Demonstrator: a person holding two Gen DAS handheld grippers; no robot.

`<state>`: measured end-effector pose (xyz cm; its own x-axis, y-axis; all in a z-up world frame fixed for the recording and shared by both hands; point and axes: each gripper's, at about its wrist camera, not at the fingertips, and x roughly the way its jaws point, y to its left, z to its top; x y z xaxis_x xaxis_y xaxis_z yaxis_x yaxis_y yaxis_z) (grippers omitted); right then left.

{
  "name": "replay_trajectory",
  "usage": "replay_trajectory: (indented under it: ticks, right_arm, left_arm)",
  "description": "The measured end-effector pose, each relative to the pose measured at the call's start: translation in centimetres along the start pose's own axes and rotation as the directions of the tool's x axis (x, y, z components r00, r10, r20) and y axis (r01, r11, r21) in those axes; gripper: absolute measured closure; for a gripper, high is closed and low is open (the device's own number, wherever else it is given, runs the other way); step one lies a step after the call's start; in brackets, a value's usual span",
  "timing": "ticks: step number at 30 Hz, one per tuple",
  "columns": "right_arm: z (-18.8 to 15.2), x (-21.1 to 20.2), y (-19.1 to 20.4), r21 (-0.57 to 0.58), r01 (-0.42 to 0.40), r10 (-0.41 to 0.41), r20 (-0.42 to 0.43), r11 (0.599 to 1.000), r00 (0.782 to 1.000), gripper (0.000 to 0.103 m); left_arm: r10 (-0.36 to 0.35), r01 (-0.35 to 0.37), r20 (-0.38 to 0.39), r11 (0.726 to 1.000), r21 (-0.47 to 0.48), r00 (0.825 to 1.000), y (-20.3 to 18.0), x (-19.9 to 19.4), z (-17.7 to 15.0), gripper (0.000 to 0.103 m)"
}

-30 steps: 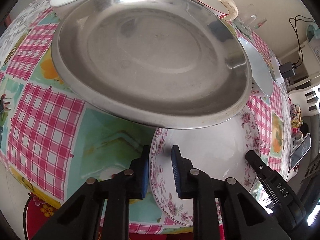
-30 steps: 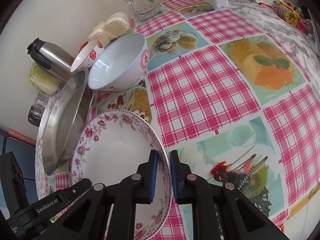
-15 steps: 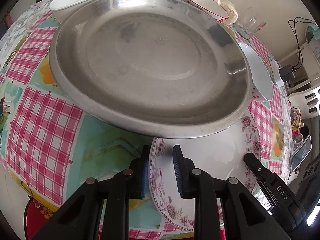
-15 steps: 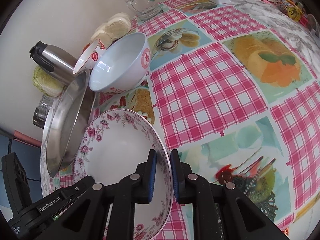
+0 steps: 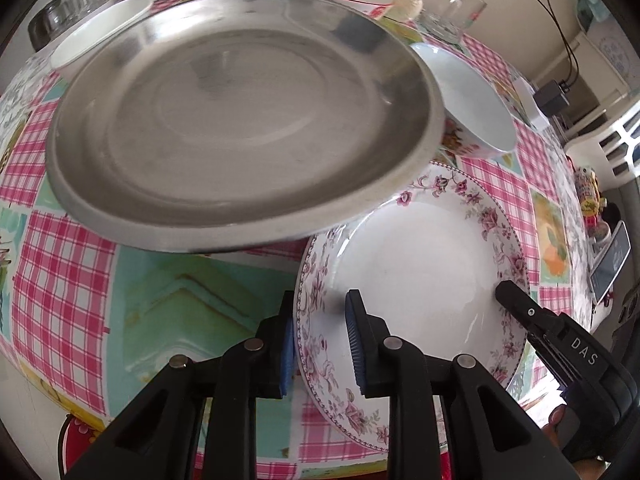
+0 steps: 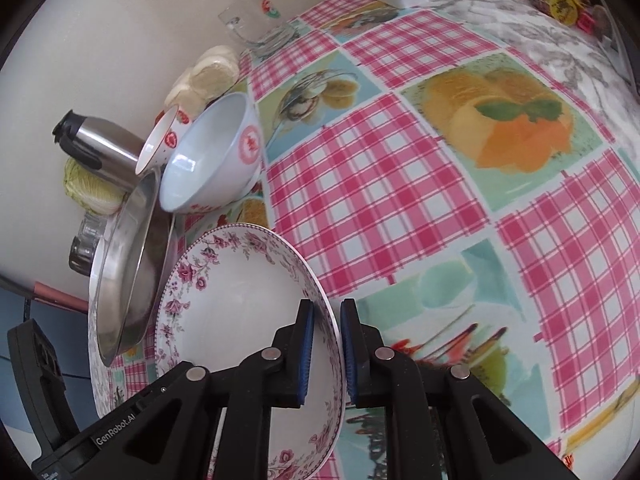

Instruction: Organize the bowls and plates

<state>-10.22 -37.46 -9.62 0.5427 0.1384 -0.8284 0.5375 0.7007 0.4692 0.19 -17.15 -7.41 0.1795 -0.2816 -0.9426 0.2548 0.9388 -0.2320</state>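
A white plate with a pink floral rim (image 5: 412,272) hangs tilted just above the checked tablecloth, gripped on two sides. My left gripper (image 5: 320,340) is shut on its left rim, one blue pad outside and one inside. On the opposite rim my right gripper (image 6: 326,356) is shut, and one of its fingers (image 5: 516,300) shows at the plate's right edge. In the right wrist view the floral plate (image 6: 240,300) fills the lower middle. A large steel plate (image 5: 240,120) overlaps the floral plate's far left edge. Seen from the right, the steel plate (image 6: 128,268) stands steeply tilted at the left.
Behind the plates stand a white bowl with a red emblem (image 6: 208,160), a small red-patterned bowl (image 6: 160,140), a steel flask (image 6: 100,148), a cabbage (image 6: 88,192) and a glass mug (image 6: 256,24). Another white bowl (image 5: 100,28) sits far left. The tablecloth (image 6: 400,180) stretches right.
The floral plate's far rim has come out from below the steel plate toward the right, so less of it is covered. Both grippers keep their hold on the rim.
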Motion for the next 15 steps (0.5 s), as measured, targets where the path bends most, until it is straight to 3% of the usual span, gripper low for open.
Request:
replay_trajectory:
  ticks: [15]
  right_arm:
    - [0.28,-0.14,-0.33,-0.055,0.018,-0.018,0.012,0.998,1.0,0.088]
  left_arm:
    - [0.005,-0.005,0.032,1.0,0.008,0.999,-0.8,0.5,0.26,0.077]
